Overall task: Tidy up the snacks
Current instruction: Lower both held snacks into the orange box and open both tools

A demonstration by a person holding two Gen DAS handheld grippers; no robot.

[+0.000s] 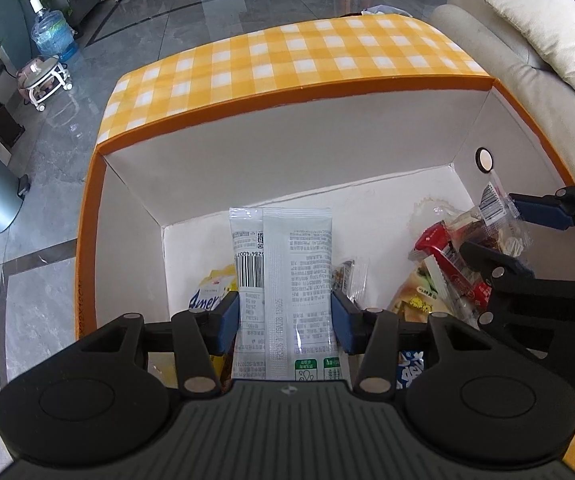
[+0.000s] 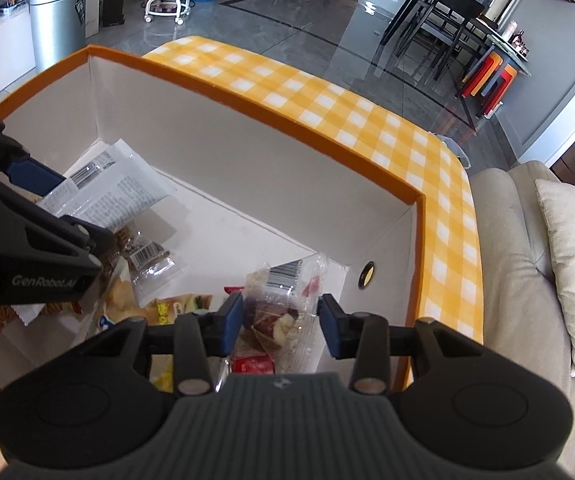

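Over a gingham-topped table (image 1: 295, 56), both grippers work inside the box (image 1: 247, 160), left (image 1: 285, 318) clamping a sachet (image 1: 287, 280), right (image 2: 281, 326) clamping a crinkly packet (image 2: 283, 308) that could slip.

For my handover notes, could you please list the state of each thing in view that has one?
Left claw: shut on the white packet, held over the box.
Right claw: shut on the clear packet, held over the box.
Orange box: open at the top, with snacks inside.
Red packet: lying in the box, sealed.
Water jug: upright, capped.
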